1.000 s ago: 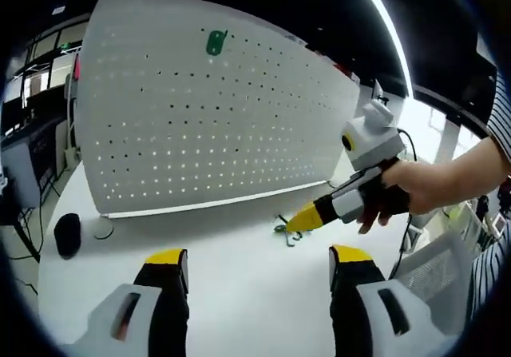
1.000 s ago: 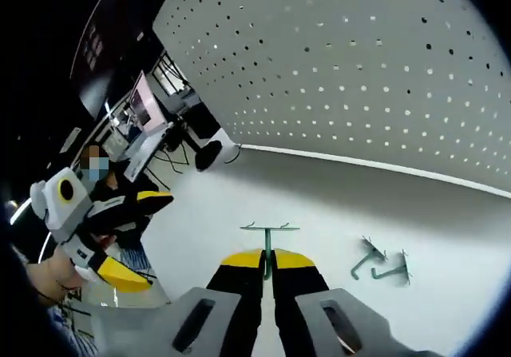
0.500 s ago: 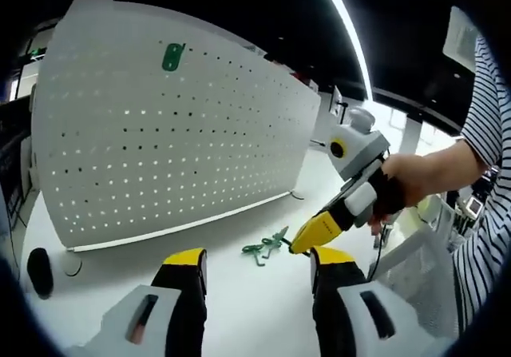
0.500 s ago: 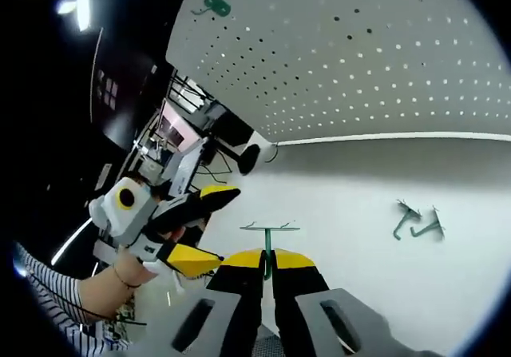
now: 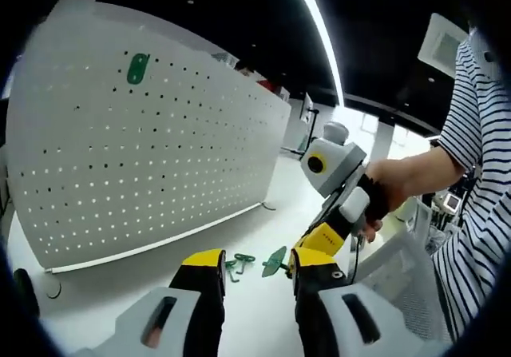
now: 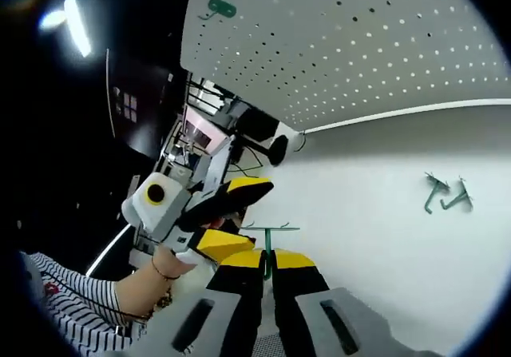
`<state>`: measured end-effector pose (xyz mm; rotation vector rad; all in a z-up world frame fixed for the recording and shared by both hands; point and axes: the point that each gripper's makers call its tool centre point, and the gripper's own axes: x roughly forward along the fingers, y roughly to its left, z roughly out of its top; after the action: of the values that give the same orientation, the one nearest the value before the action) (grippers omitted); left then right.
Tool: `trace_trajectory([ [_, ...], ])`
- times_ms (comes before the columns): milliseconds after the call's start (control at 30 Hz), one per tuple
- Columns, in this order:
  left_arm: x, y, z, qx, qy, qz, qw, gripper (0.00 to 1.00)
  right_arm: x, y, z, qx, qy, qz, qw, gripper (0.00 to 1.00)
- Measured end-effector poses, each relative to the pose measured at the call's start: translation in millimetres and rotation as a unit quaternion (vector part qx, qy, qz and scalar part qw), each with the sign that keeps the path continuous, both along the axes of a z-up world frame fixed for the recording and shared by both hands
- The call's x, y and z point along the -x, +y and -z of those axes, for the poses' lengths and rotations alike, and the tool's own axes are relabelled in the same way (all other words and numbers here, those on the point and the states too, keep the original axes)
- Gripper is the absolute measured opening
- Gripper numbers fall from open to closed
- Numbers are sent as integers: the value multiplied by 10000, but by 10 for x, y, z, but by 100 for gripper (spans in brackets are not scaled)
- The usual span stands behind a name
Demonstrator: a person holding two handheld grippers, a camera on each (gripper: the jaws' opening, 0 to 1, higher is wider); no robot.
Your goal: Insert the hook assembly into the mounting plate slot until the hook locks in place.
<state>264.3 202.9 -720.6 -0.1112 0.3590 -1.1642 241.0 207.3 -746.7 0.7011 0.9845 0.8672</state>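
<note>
A white pegboard stands on the white table, with a green mounting plate fixed near its top; the plate also shows in the right gripper view. My right gripper is shut on a thin green hook assembly that sticks up between its jaws. In the left gripper view that right gripper comes in from the right, and its hook hangs level with my open left gripper, between its yellow fingertips. The left gripper is also in the right gripper view.
Two loose green hooks lie on the table near the pegboard's foot, and also appear as hooks in the left gripper view. A black object sits by the board's far end. A person's striped sleeve and a mesh chair are at the right.
Both grippers have drawn together. The right gripper, still holding the hook, has come down close to the left gripper's jaws. The loose hooks have not moved on the table.
</note>
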Motion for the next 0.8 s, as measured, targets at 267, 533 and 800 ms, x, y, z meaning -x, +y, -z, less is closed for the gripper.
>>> trace_trajectory([
  [267,127,-72,-51,37,-47,424,9991,7,2,40,-79,-325,129,-16,9994,0],
  [533,109,-42,-15,-302,-278,494,9979,3,31,60,-67,-479,208,-97,9986,1],
  [800,103,13,110,-756,-244,390,9961,1,-26,71,-46,-64,-617,-174,9979,2],
])
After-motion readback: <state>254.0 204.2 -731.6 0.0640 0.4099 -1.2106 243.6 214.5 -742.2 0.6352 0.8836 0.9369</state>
